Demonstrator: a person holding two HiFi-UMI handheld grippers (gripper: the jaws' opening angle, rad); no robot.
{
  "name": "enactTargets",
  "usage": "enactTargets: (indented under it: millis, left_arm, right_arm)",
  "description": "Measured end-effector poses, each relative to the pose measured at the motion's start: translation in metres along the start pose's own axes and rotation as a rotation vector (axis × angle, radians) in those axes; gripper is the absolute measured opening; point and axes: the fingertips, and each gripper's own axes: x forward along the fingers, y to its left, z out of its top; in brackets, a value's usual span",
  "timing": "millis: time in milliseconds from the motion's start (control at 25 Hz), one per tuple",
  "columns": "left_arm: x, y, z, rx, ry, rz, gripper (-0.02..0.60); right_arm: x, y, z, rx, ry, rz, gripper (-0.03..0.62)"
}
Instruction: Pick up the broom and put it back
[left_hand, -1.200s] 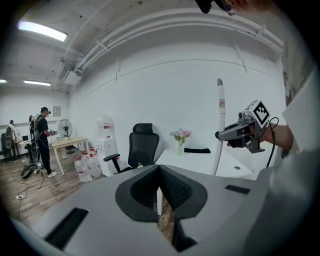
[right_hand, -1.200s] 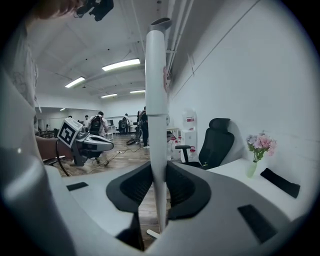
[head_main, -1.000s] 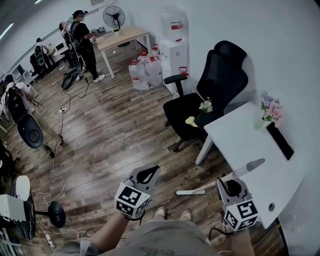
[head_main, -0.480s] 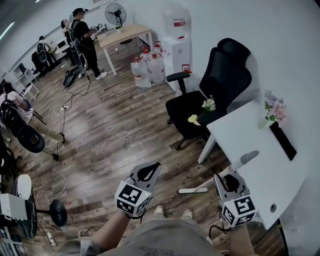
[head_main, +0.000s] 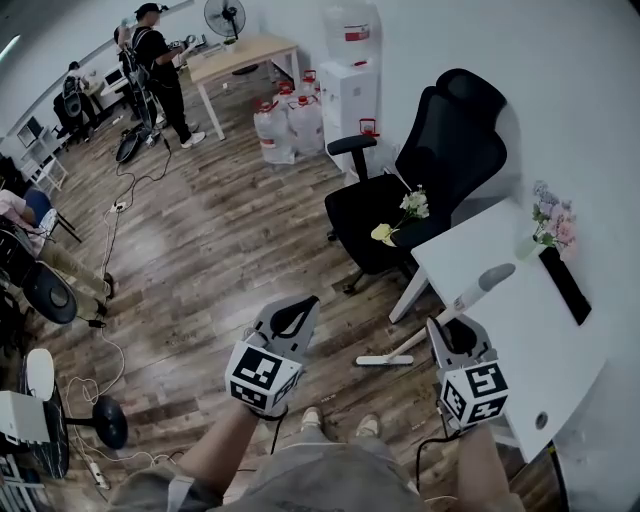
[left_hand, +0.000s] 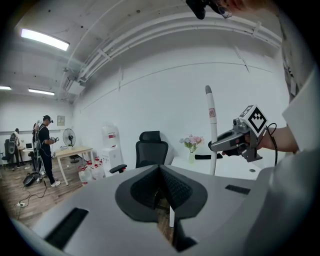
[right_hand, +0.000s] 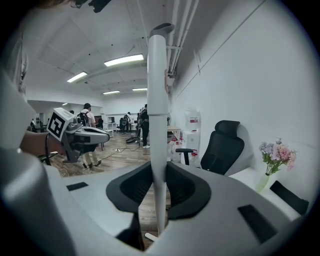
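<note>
The broom (head_main: 462, 297) has a white handle with a grey tip, and its flat head (head_main: 380, 360) hangs just above the wooden floor beside the desk leg. My right gripper (head_main: 446, 332) is shut on the handle partway up. In the right gripper view the handle (right_hand: 158, 130) stands upright between the pads. My left gripper (head_main: 299, 314) hovers to the left of the broom, shut with nothing in it. In the left gripper view its tips (left_hand: 160, 169) meet, and the right gripper (left_hand: 235, 142) shows holding the broom (left_hand: 211, 125).
A white desk (head_main: 520, 330) with a flower vase (head_main: 545, 225) stands at the right. A black office chair (head_main: 430, 180) is ahead. Behind it are a water dispenser (head_main: 350, 85) and water bottles (head_main: 282, 125). People (head_main: 160, 65) stand far left. Cables (head_main: 110, 235) lie on the floor.
Both grippers have moved forward over the floor, the right one carrying the broom. The broom head has moved up the picture, closer to the desk leg. The grip is unchanged.
</note>
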Motion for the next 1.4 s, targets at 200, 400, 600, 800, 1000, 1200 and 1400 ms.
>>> enactTargets:
  millis: [200,400,600,800,1000,1200,1400]
  left_arm:
    - [0.025,0.012,-0.024,-0.022,0.043,-0.004,0.017]
    - [0.056,0.019,-0.062,-0.059,0.097,-0.009,0.017]
    - [0.088,0.022,-0.105,-0.065,0.121,-0.013,0.017]
    - [0.114,0.025,-0.158,-0.051,0.155,-0.03,0.017]
    - [0.131,0.024,-0.208,-0.047,0.176,-0.042,0.017]
    - [0.15,0.022,-0.254,-0.073,0.188,-0.032,0.017]
    - [0.16,0.017,-0.285,-0.075,0.214,-0.044,0.017]
  right_arm:
    - [0.039,-0.014,-0.014,-0.025,0.042,-0.014,0.106]
    - [0.081,-0.027,-0.052,-0.038,0.11,-0.013,0.106]
    - [0.125,-0.031,-0.09,-0.049,0.153,-0.003,0.106]
    - [0.164,-0.034,-0.138,-0.024,0.181,-0.006,0.104]
    - [0.192,-0.032,-0.187,-0.01,0.211,-0.002,0.104]
    - [0.216,-0.034,-0.231,0.015,0.232,0.001,0.104]
    - [0.232,-0.031,-0.27,0.011,0.284,0.01,0.104]
